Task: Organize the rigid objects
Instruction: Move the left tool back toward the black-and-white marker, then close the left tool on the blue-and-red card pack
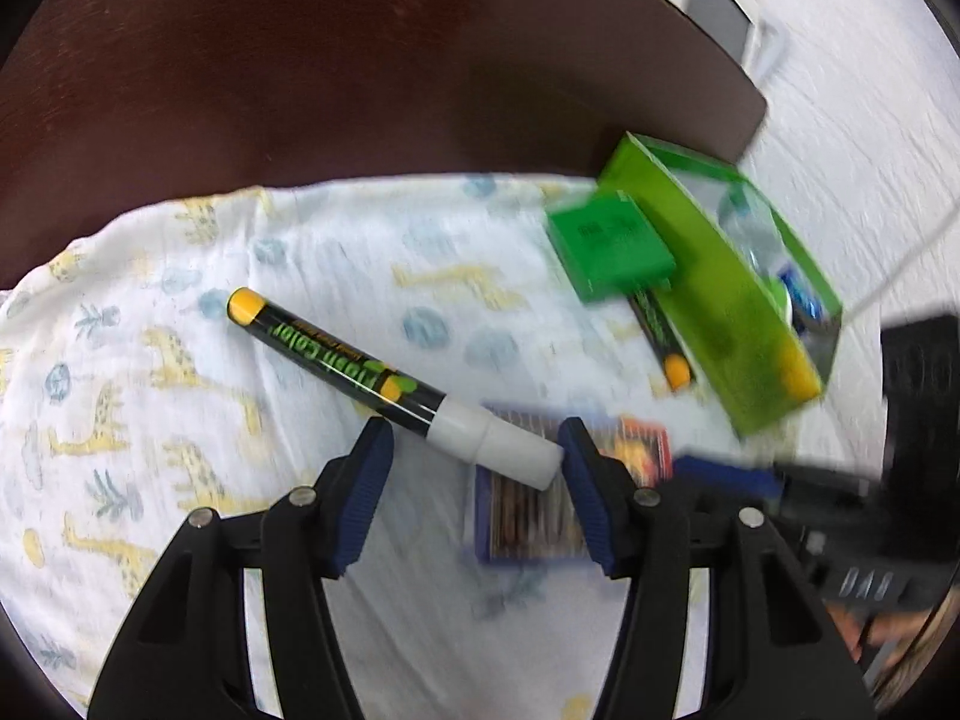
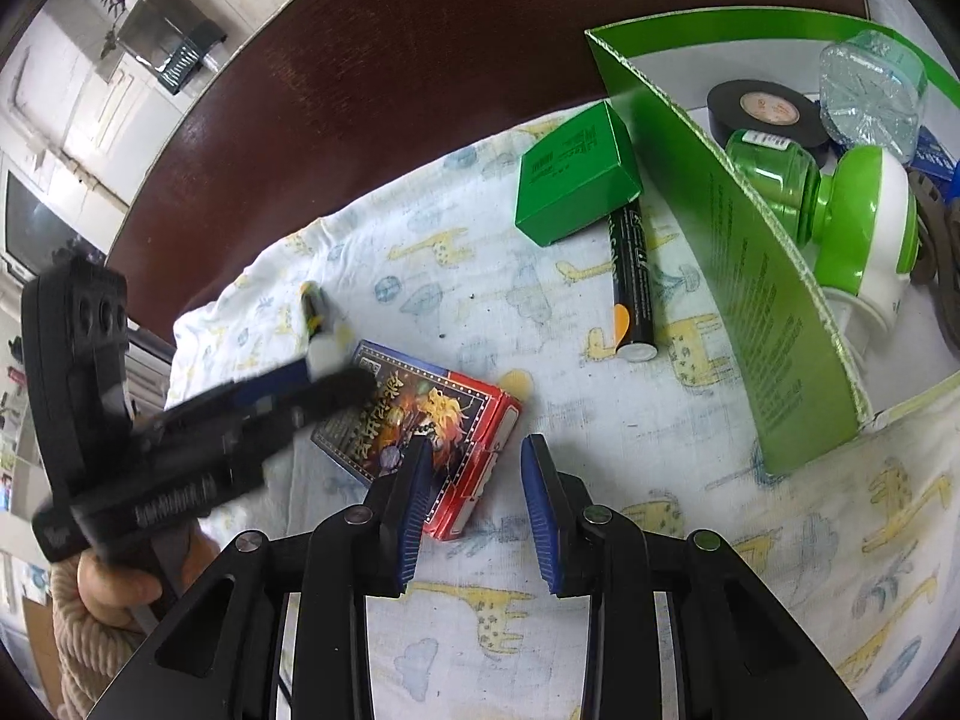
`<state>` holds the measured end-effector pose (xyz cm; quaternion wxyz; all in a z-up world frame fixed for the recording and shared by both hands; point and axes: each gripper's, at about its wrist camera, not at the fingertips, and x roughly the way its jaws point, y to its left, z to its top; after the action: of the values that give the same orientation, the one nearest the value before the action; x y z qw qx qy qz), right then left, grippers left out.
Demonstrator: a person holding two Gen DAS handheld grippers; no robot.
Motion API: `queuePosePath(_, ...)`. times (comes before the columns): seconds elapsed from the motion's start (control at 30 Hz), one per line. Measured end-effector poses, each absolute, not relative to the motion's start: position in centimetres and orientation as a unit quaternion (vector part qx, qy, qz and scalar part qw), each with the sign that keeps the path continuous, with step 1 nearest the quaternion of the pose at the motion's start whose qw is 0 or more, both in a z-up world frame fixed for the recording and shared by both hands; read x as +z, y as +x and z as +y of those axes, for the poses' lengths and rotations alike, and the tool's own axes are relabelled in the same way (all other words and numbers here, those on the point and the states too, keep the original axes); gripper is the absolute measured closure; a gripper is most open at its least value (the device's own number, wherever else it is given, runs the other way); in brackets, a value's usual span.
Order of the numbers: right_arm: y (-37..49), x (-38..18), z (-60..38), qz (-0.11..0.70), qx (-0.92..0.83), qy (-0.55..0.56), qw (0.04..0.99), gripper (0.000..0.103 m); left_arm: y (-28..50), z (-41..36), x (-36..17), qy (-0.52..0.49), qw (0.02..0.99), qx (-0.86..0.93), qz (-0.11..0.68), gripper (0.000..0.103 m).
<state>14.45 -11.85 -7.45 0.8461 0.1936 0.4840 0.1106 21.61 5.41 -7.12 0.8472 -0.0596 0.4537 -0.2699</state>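
The white-capped marker [image 1: 390, 381] is framed between the spread jaws of the left gripper [image 1: 474, 450], not yet gripped. The right gripper [image 2: 477, 450] is held apart, empty, over the card box [image 2: 420, 420]. A closing on the marker is judged next, before transfer to the green bin [image 2: 774, 300].

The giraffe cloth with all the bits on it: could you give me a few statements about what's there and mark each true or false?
1. Both the left gripper and the right gripper are open and hold nothing. True.
2. The roll of black tape lies out on the giraffe cloth. False: it sits inside the green tray.
3. The card box lies flat on the cloth. True.
4. The small green box sits inside the tray. False: it rests outside, on the end of a black marker.
5. The white-capped marker stands upright. False: it lies flat.
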Motion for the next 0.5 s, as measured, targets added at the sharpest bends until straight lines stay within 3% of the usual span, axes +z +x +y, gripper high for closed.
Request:
queuePosePath(0.43,14.7,-7.7,-11.7,0.482,0.122,0.199,0.844,0.071,19.5,4.8,-7.7,-0.024,0.828,-0.298,0.474,0.048)
queuePosePath(0.5,14.9,-7.8,-11.4,0.483,0.13,0.199,0.843,0.071,19.2,4.1,-7.8,-0.022,0.82,-0.314,0.479,0.055)
